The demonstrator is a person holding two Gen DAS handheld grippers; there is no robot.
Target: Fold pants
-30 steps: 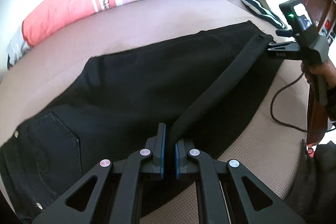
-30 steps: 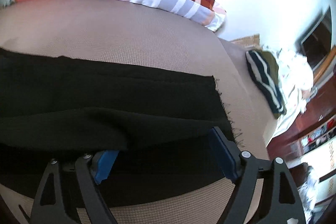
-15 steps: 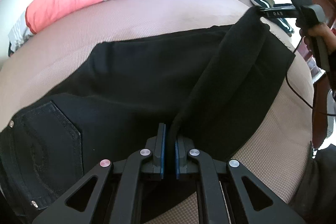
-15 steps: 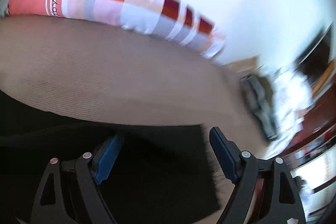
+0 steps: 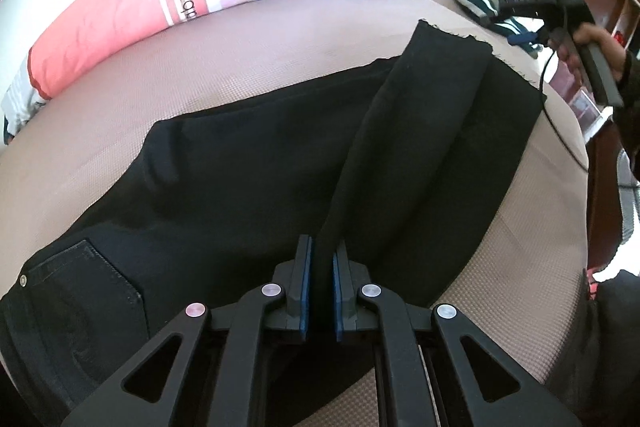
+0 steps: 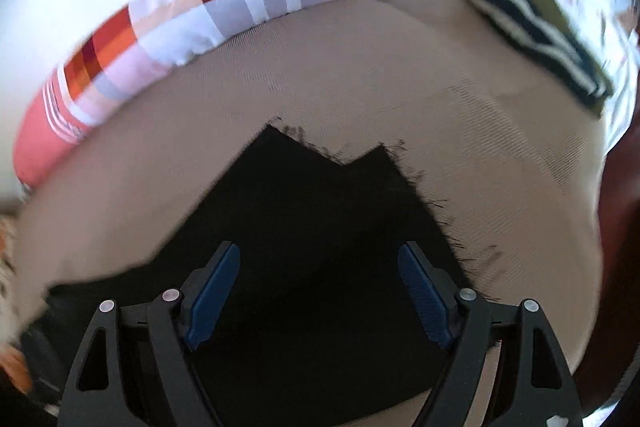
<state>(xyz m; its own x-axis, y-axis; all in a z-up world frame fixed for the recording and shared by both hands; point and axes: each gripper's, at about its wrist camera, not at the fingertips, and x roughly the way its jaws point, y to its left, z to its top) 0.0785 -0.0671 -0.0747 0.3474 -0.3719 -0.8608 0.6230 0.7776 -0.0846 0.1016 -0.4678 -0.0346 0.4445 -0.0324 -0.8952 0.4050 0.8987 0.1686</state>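
One pair of black pants point(image 5: 248, 163) lies across my tan bed point(image 5: 280, 43). My left gripper point(image 5: 320, 259) pinches a leg's edge; my right gripper point(image 6: 320, 291) hovers wide open, empty, above two frayed hems point(image 6: 304, 143).

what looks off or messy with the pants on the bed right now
The two leg ends of the black pants do not line up: in the right wrist view the frayed hems form a stepped, offset edge. The upper leg lies as a twisted ridge running up from the shut left gripper. Nothing looks spilled or torn otherwise.
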